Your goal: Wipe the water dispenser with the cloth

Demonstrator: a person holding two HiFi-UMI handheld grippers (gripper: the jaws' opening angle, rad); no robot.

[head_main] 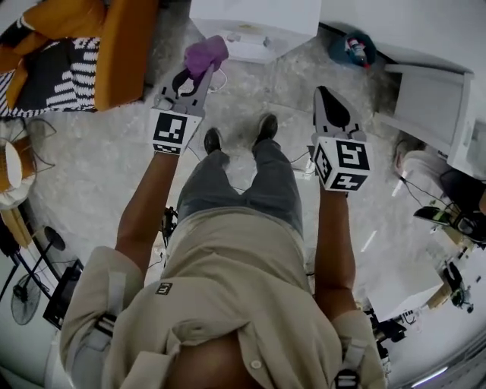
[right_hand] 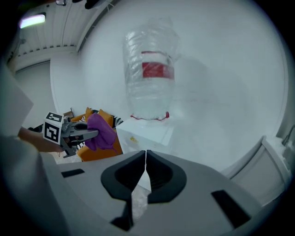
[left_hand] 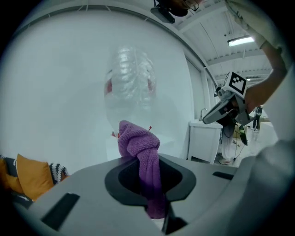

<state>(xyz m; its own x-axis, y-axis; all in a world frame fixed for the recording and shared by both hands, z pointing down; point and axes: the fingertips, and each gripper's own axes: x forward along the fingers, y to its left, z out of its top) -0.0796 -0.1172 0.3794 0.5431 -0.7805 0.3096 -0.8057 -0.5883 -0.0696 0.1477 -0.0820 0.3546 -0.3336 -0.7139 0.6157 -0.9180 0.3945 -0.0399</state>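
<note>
Head view, left to right: orange armchair (head_main: 121, 45); left hand-held gripper (head_main: 201, 76) clenched on bunched purple cloth (head_main: 206, 53), raised near the white water dispenser (head_main: 258, 19); right hand-held gripper (head_main: 326, 95), jaws pressed together, holding nothing.

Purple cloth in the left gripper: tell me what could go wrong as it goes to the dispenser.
1. The purple cloth is pinched as a bunched knot in the left gripper; it may slip out or wipe only a narrow strip.
2. The bottle stands inverted on the water dispenser; a hard push could jolt it.
</note>
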